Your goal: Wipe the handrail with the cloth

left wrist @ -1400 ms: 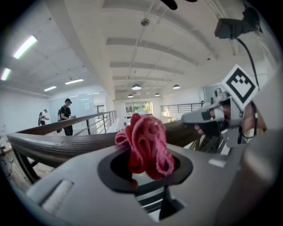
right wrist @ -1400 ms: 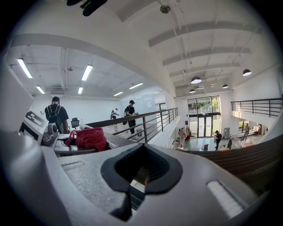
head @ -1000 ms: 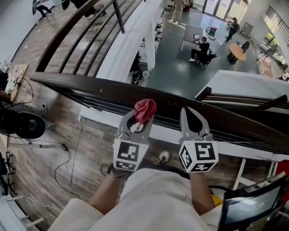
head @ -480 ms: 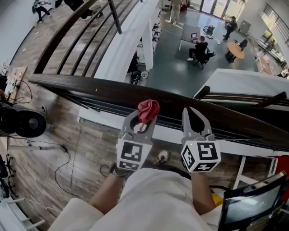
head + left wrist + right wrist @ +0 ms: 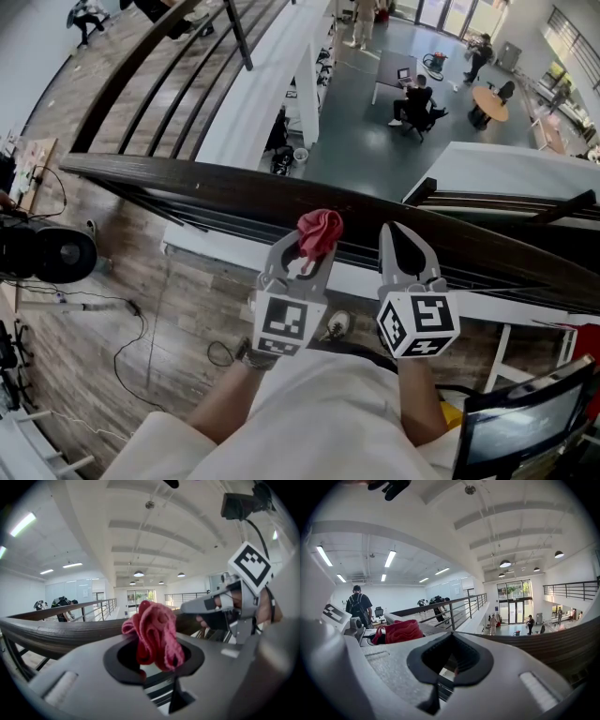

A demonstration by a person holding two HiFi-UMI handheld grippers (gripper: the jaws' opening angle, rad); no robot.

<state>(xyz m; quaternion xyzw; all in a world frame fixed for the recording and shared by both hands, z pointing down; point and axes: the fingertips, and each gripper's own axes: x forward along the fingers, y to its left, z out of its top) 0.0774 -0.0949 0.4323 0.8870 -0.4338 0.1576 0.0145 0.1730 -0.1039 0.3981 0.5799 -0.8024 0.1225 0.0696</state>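
— Head view: what do your left tongs (image 5: 311,247) hold?
— A crumpled red cloth (image 5: 320,228), clamped at the dark wooden handrail (image 5: 216,190). Your right tongs (image 5: 395,231) are just beside them.
— Left gripper view?
— The jaws are clenched on the bunched cloth, with the rail just beyond.
— Right gripper view?
— The jaws are closed on nothing, and the cloth is to their left.

The handrail (image 5: 234,192) is dark wood, smooth, with a low sheen; fine grain lines show in the left gripper view. The cloth (image 5: 319,231) is soft red fabric, matt and crumpled into folds. The left gripper (image 5: 304,247) and right gripper (image 5: 401,242) have grey plastic bodies, matt and finely textured, with black matt jaw linings. The floor (image 5: 112,309) is wood-grain planking with a dull finish.
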